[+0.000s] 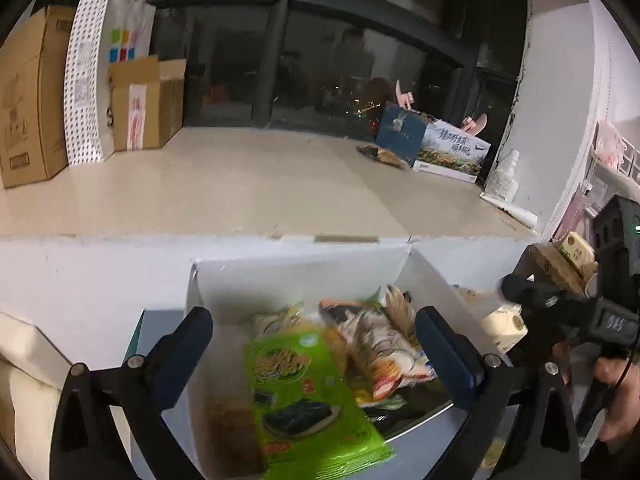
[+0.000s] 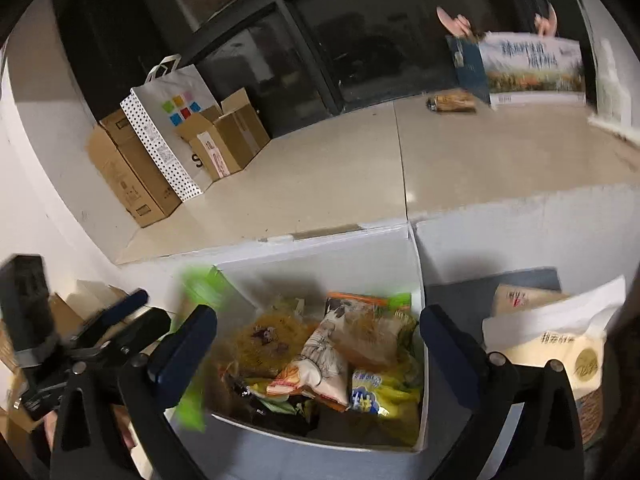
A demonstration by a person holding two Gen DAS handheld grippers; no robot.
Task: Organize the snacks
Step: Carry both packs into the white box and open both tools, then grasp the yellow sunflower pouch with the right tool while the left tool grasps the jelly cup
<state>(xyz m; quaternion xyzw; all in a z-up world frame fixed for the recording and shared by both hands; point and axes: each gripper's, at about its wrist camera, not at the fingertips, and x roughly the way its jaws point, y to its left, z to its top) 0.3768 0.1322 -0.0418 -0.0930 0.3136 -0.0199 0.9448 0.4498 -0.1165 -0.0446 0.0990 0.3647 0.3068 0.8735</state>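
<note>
A white open box (image 1: 304, 268) (image 2: 320, 248) holds several snack packets (image 2: 328, 360). A green seaweed snack packet (image 1: 312, 404) is in mid-air between the wide-open fingers of my left gripper (image 1: 316, 348), over the box's left part; nothing grips it. In the right wrist view it is a blurred green streak (image 2: 196, 320) at the box's left wall. My right gripper (image 2: 318, 344) is open and empty above the box; it also shows in the left wrist view (image 1: 568, 308) at the right.
Cardboard boxes (image 1: 32, 96) and a dotted paper bag (image 1: 92, 76) stand at the far left by a dark window. A printed carton (image 1: 452, 148) and a packet (image 2: 452, 102) lie far right. Cream packages (image 2: 560, 344) sit right of the box.
</note>
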